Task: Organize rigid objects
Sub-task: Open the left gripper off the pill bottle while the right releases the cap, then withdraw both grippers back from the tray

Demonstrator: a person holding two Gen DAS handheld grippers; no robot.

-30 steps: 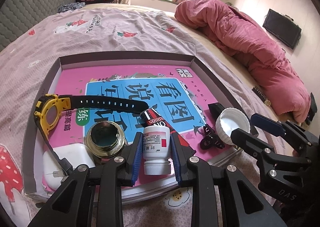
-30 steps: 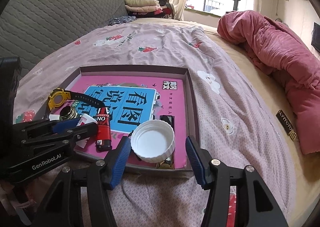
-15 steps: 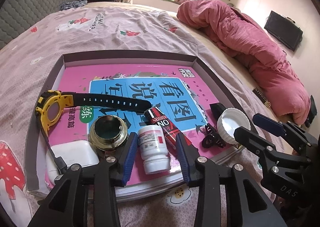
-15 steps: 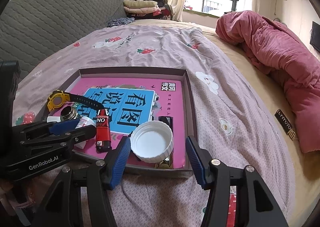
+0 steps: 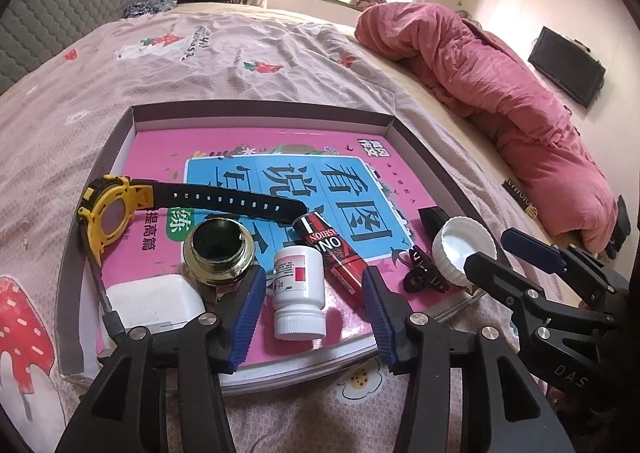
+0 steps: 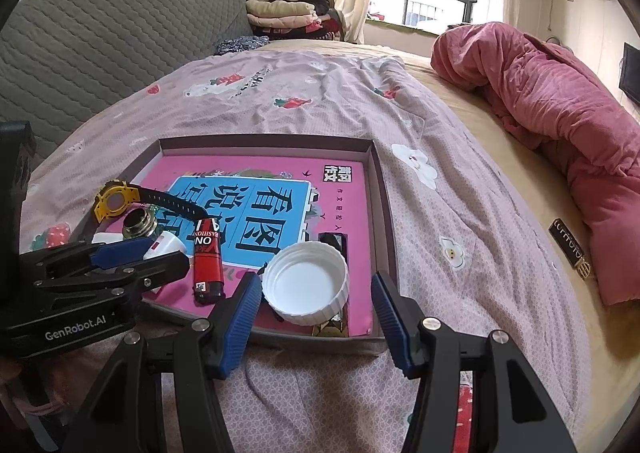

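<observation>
Several items in box lid (image 5: pixel 420 149): watch (image 5: pixel 116 209), lighter (image 5: pixel 340 253), pill bottle (image 5: pixel 298 293).

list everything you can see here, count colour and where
tray: 1, grey-brown, on bed
book: 1, pink and blue, lining tray
watch: 1, yellow with black strap, tray left
brass fitting: 1, gold, below strap
white case: 1, near-left corner
pill bottle: 1, white, lying between left jaws
lighter: 1, red, beside bottle
hair clip: 1, black
cap: 1, white, between right jaws
quilt: 1, pink, far right
left gripper: opening, untouching
right gripper: open
</observation>
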